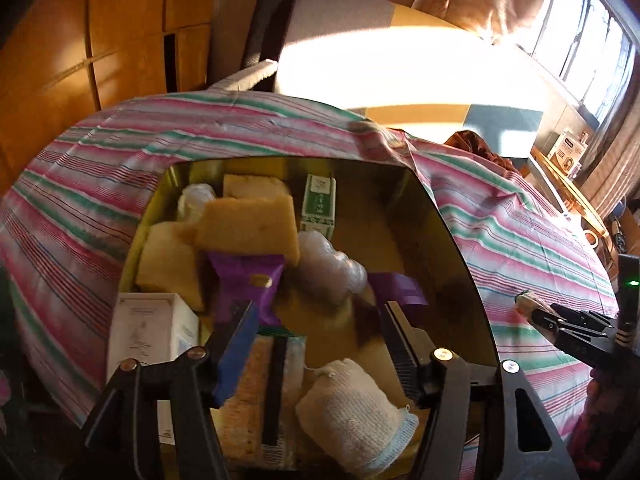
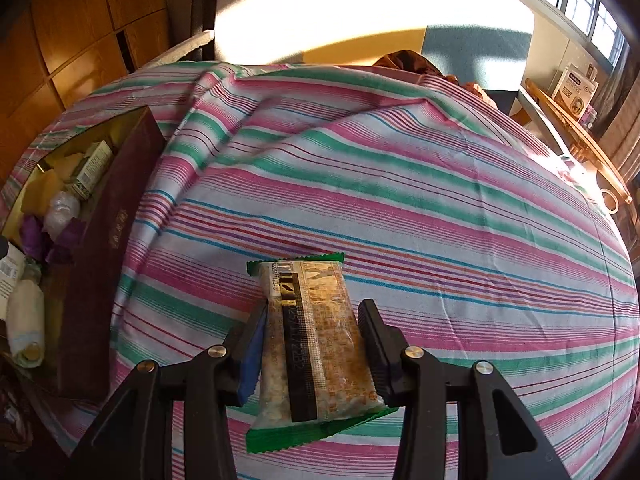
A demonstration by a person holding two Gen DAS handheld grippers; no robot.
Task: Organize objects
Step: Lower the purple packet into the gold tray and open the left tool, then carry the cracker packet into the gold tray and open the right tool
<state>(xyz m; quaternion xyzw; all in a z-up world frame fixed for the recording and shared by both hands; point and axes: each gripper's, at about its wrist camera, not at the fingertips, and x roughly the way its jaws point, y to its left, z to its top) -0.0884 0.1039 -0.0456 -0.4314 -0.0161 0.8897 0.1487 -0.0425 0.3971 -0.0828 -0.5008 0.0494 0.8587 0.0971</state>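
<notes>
Snack bar [image 2: 316, 344] sits clamped between your right fingers [image 2: 362, 344] over the striped bedspread [image 2: 440, 208]. Left gripper [image 1: 320, 320] hangs open above the box [image 1: 440, 232], gripping nothing. Next: carry it to the box's free corner.

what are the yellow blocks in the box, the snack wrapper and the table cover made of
Yellow blocks: likely sponge foam, going by the matte, pitted faces.
Snack wrapper: thin glossy plastic film, clear in the middle with green zigzag-cut ends; the right gripper is shut on it.
Table cover: woven fabric, probably cotton; it is matte, striped, creased and folded.
</notes>
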